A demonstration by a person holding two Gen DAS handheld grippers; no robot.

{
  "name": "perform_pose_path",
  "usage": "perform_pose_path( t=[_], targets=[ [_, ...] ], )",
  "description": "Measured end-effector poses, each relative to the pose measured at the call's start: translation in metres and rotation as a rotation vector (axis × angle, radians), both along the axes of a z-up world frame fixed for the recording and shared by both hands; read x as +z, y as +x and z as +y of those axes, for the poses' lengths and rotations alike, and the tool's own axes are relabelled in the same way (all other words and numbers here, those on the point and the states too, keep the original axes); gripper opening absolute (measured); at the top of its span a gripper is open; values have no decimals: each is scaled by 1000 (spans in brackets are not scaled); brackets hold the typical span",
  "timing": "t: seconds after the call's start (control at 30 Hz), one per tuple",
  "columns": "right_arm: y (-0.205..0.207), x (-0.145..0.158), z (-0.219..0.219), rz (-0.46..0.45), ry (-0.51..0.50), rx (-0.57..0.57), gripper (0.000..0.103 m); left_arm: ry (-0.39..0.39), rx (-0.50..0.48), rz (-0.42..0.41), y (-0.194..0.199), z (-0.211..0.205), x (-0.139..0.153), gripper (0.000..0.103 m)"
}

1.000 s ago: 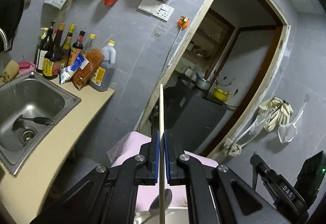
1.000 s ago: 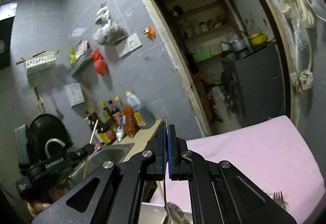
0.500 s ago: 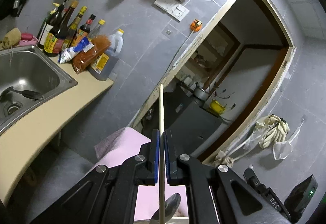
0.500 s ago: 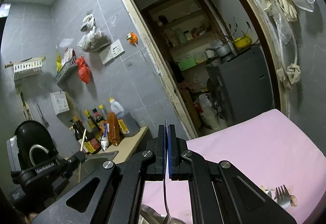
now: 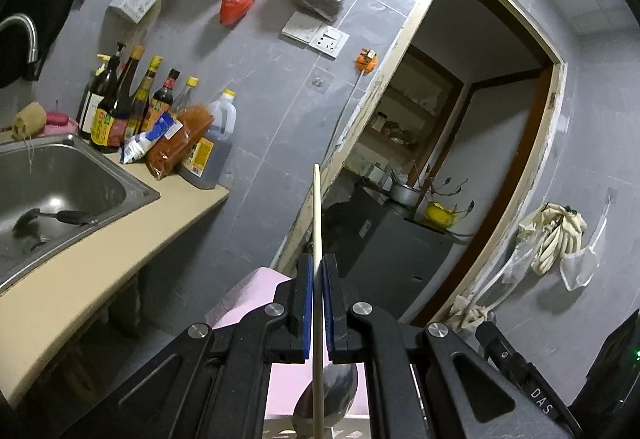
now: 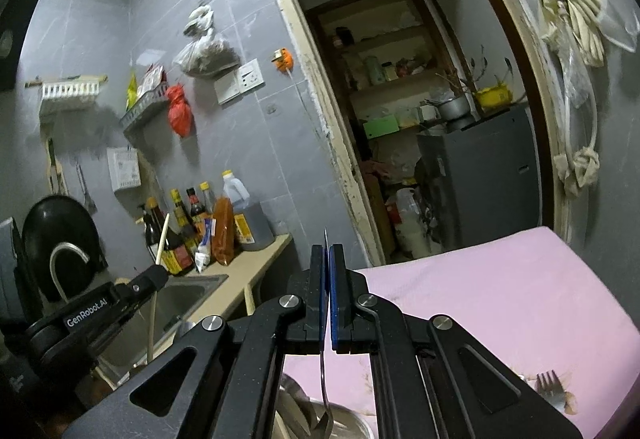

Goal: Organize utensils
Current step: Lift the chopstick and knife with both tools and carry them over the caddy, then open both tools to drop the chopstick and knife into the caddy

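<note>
So both grippers are up in the air, each with something pinched. The left gripper has its blue pads clamped tight on a pale wooden chopstick, which stands pretty much upright and pokes well above the fingertips; its lower end runs down past a metal spoon sitting below, over what looks like a pale perforated basket at the bottom edge, hard to say exactly. The right gripper is closed on a thin metal handle, seen edge-on so just a sliver sticks out on top, and the bottom end hangs over a steel bowl at the near edge of the pink cloth. I can't tell if it's a spoon or a fork. There's a fork lying on the pink cloth toward its near right corner, well apart from both grippers. Off to the left is the counter with the steel sink, a dark utensil lying in the basin, and a row of sauce bottles against the wall at the back edge.
</note>
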State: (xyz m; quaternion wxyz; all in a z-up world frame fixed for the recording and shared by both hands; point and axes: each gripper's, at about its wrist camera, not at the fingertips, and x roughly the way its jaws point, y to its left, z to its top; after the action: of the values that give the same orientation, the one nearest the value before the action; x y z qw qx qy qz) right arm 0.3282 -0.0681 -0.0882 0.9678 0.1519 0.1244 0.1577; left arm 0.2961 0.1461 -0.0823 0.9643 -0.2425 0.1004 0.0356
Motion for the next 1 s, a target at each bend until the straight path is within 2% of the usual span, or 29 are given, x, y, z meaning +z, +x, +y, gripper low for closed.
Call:
perform_pose_path(
  t=[0.2,0.33,0.6,0.7,0.77,0.8,0.83,0.93,0.97,1.0],
  targets=[
    [-7,0,-2,20,-36,17,2,45,-18,-5,-7,-7,-1,5],
    [-10,0,-5,50,-47,22,2,79,-42,24,-12,-6,-1,5],
    [-17,1,-8,108,-62,44,3,89,-83,109,-21,4,-1,8],
    [-23,5,-10,120,-70,45,4,100,-99,139,-25,4,2,19],
    [-27,10,-14,121,-69,39,15,92,-101,148,-30,5,6,39],
    [-30,13,-17,120,-66,34,26,85,-99,147,-33,5,8,44],
    [-33,16,-20,117,-60,30,32,77,-98,144,-36,5,13,49],
    [-39,30,-29,114,-69,30,33,103,-107,154,-40,0,25,50],
    [-41,35,-33,114,-72,31,34,120,-112,158,-42,-3,30,53],
    [-43,40,-36,112,-74,32,39,133,-116,161,-43,-6,36,56]
  ],
)
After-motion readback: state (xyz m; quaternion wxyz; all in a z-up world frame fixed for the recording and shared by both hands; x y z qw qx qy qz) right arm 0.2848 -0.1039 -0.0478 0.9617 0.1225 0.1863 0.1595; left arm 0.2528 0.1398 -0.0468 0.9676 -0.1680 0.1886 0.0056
